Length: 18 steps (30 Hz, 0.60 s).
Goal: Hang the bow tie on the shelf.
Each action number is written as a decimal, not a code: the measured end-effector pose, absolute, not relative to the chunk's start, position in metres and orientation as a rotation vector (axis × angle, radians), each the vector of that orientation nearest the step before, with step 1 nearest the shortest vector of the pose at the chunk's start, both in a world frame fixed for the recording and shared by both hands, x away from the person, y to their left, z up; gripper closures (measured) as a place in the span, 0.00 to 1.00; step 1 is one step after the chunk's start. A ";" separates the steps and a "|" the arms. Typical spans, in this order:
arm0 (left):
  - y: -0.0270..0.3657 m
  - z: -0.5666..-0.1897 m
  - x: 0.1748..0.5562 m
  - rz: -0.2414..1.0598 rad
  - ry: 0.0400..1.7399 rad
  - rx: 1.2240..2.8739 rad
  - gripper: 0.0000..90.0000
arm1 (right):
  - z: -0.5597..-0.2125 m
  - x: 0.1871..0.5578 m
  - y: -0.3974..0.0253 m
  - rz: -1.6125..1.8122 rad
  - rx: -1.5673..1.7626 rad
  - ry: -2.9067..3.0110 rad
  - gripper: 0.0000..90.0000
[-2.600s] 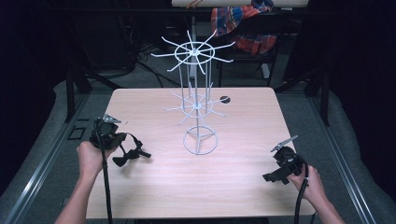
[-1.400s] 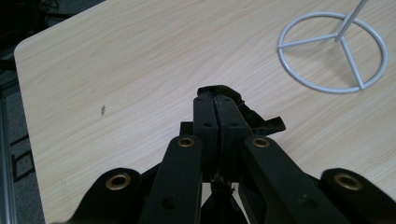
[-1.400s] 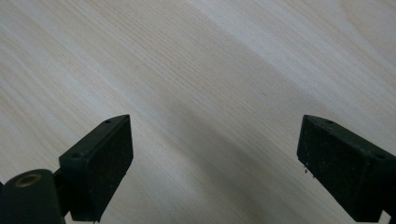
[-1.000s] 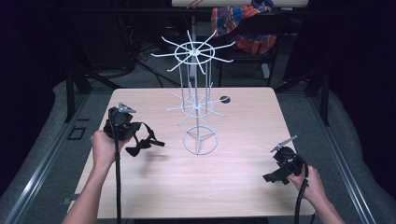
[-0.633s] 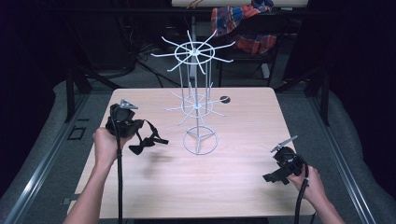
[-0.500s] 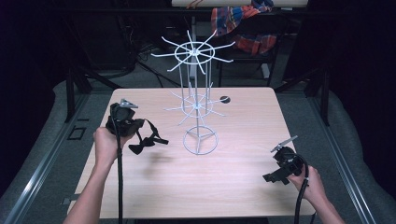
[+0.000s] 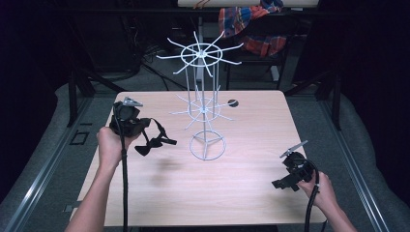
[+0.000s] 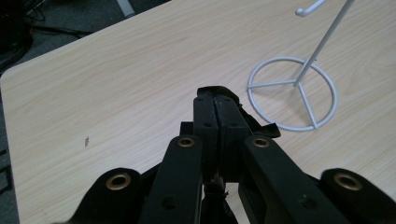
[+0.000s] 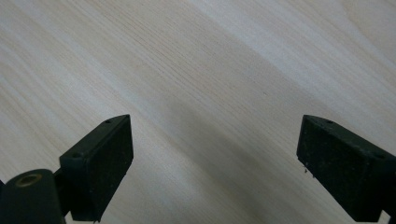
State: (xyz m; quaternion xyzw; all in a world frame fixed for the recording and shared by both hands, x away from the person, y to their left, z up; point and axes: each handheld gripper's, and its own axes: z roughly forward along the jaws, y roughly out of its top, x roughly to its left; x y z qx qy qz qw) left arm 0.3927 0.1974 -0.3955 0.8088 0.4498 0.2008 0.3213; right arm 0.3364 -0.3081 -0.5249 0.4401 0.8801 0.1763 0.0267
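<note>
A white wire hook stand (image 7: pixel 203 104) rises from the middle of the wooden table (image 7: pixel 251 140); its round base (image 8: pixel 292 100) shows in the left gripper view. My left gripper (image 7: pixel 145 140) hovers above the table to the left of the stand, shut on a black bow tie (image 7: pixel 155 143) whose strap loops beside it. In the left gripper view the jaws (image 8: pixel 217 100) are pressed together on the black fabric (image 8: pixel 262 129). My right gripper (image 7: pixel 282 183) rests low near the table's front right, open, and its fingers (image 9: pixel 215 123) have bare wood between them.
A small black round object (image 7: pixel 232 102) lies on the table behind the stand. A plaid cloth (image 7: pixel 251 24) hangs beyond the far edge. Dark floor and frame rails surround the table.
My left gripper has carried the bow tie forward and to the right, nearer the stand, then nearly stopped. The right gripper has stayed put.
</note>
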 end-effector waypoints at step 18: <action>0.178 -0.378 0.399 0.534 1.139 2.150 0.98 | -0.526 0.335 -0.306 0.572 1.383 2.697 0.12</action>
